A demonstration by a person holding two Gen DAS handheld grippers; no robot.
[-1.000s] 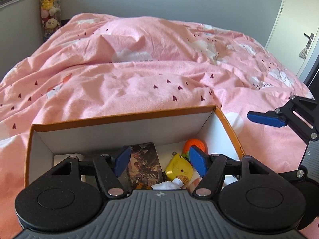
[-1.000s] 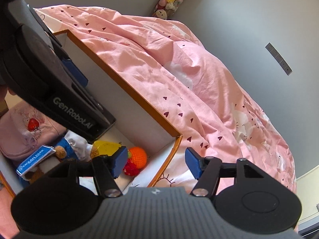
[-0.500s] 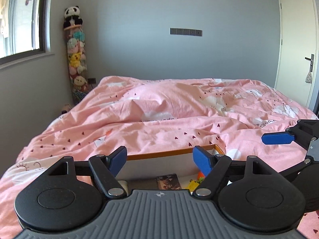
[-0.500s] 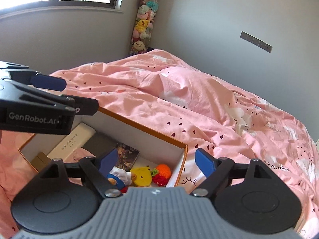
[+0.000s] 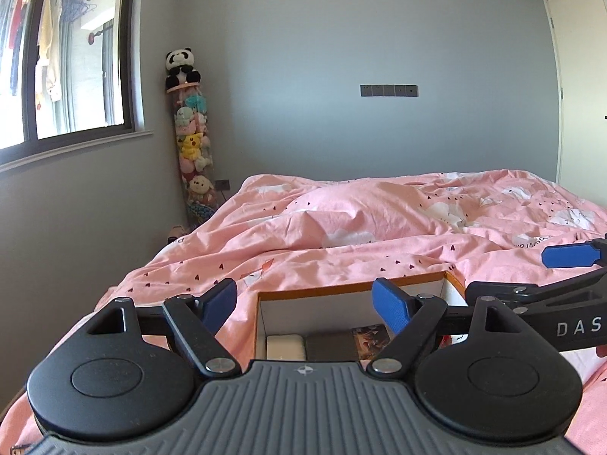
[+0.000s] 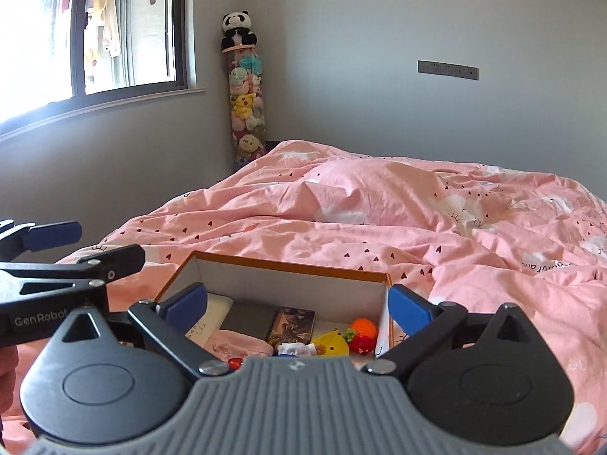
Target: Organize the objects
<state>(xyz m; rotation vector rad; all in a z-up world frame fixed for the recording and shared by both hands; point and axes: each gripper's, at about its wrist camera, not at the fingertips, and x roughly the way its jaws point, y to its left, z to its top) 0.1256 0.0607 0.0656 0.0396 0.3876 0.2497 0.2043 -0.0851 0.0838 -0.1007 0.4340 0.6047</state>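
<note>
The left gripper [image 5: 305, 303] hangs above the near edge of the bed, its jaws spread wide and opening, with nothing between the blue pads. The right gripper [image 6: 297, 303] is beside it, jaws likewise wide and opening, empty too. Each shows in the other's view: the right one enters the left view from the right edge, the left one enters the right view from the left edge.

The box [image 6: 292, 265], orange-rimmed with white walls, sits on the pink duvet [image 6: 417, 220] just beyond and below both grippers, touching neither. In the right view its open top lies between the two pads, the far wall past them. In the left view the box sits right of centre, its left wall between the pads and its right corner behind the right pad.

Inside, along the far wall from left to right, lie a cream case [image 5: 285, 347], a dark grey slab [image 6: 248, 316] and a picture card [image 6: 292, 324]. Nearer, at the left, is a pink pouch [image 6: 237, 347]. At the right end are an orange knit ball [image 6: 364, 328] touching a red strawberry [image 6: 360, 343], with a yellow toy [image 6: 334, 343] just left of them. A small figure in white [image 6: 296, 349] lies beside the yellow toy, partly hidden by the gripper body.

Far left, in the corner, stands a tube of plush toys [image 6: 246, 110] with a panda [image 6: 237, 32] on top.
</note>
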